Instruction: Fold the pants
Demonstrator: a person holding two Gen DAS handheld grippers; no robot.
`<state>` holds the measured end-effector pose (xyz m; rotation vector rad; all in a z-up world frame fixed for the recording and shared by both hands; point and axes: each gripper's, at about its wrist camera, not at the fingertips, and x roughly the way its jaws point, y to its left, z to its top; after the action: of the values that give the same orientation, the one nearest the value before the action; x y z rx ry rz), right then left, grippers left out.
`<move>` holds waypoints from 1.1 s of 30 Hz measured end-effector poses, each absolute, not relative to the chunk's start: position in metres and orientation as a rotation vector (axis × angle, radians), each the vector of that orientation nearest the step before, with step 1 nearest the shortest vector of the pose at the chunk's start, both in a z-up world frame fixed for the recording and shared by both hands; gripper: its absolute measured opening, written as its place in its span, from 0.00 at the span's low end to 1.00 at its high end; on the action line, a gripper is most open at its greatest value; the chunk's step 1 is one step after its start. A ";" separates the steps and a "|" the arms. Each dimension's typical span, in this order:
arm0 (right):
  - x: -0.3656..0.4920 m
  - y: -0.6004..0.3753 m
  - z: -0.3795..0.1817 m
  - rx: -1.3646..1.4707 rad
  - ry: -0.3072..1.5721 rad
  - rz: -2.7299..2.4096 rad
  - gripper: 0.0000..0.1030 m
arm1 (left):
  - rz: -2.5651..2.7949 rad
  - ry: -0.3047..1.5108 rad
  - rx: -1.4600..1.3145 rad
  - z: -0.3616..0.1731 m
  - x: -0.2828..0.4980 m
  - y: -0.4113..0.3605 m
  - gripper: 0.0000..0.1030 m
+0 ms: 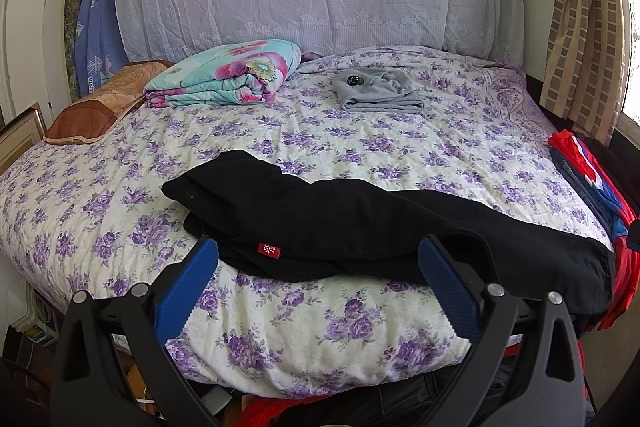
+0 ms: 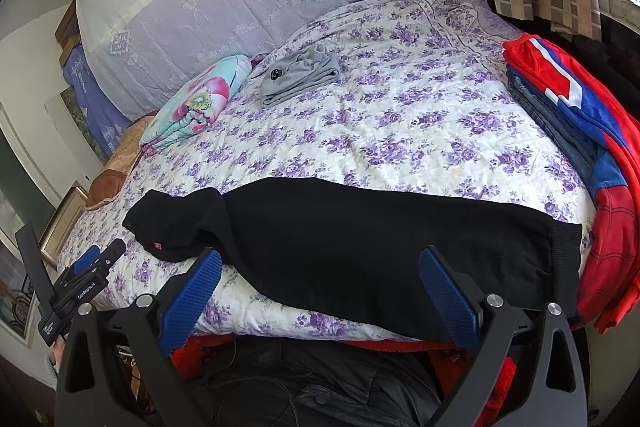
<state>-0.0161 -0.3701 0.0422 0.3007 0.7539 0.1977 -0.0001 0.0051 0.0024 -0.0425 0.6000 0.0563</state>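
Note:
Black pants (image 1: 340, 223) lie stretched across the near edge of the bed, waist end with a small red tag (image 1: 268, 250) at the left, ribbed cuffs at the right. They also show in the right wrist view (image 2: 360, 239). My left gripper (image 1: 318, 247) is open and empty, hovering just in front of the pants near the tag. My right gripper (image 2: 320, 259) is open and empty, in front of the leg part. The left gripper also shows at the far left of the right wrist view (image 2: 92, 263).
The bed (image 1: 360, 147) has a purple flowered cover. A folded flowered quilt (image 1: 228, 75), a brown pillow (image 1: 100, 103) and a folded grey garment (image 1: 378, 91) lie at the back. A red and blue clothes pile (image 2: 580, 119) sits at the right edge. Dark clothes lie below the bed front.

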 end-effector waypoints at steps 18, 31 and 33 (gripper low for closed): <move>-0.016 -0.372 0.043 0.302 0.752 0.200 0.96 | 0.058 0.598 -0.042 0.002 -0.001 0.005 0.95; -0.016 -0.374 0.042 0.306 0.753 0.200 0.96 | 0.057 0.599 -0.041 0.002 -0.001 0.005 0.95; -0.016 -0.374 0.042 0.307 0.752 0.199 0.96 | 0.057 0.599 -0.041 0.002 -0.001 0.005 0.95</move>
<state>-0.0157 -0.3737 0.0418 0.3072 0.7517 0.1988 -0.0005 0.0054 0.0018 -0.0410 0.5989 0.0571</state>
